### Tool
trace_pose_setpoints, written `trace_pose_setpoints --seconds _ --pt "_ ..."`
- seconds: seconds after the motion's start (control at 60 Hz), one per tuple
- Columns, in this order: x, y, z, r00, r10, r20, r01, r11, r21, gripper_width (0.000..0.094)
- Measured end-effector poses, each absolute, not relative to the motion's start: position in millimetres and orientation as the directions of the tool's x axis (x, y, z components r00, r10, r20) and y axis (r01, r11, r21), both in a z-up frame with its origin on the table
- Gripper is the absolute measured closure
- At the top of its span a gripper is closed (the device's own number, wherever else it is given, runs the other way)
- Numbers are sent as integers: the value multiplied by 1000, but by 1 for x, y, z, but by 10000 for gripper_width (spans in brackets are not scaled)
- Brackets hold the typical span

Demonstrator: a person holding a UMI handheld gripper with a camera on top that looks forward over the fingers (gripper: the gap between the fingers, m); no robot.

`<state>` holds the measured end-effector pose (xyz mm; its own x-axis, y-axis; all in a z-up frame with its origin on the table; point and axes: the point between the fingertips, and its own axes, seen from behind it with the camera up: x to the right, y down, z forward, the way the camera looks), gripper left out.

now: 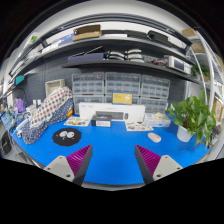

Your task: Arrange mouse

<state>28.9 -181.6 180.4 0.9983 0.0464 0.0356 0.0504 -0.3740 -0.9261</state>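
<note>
Gripper view shows the gripper with jaws apart and holding nothing, low over the blue bench. Beyond them the mouse lies on the bench, just left of the potted plant.

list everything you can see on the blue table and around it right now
Table: one, blue, under and ahead of the tongs.
Mouse: one, pale, on the table beyond the right finger.
Round object: one, black, on the table beyond the left finger.
Plant: one, green, at the table's right side.
White box unit: one, at the table's back edge.
Shelves: dark, cluttered, above the table.
Tongs: one pair, white fingers with purple pads, open, holding nothing.
</note>
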Motion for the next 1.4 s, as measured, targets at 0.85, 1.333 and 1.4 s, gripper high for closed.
trace_pose_setpoints --seconds 0.85,1.333,1.4 --pt "283 -28 17 983 -136 127 23 -590 -807 90" --pt "311 108 -7 996 -58 64 12 -643 -766 185" --pt "311 114 -9 998 -54 40 -5 -649 -761 224"
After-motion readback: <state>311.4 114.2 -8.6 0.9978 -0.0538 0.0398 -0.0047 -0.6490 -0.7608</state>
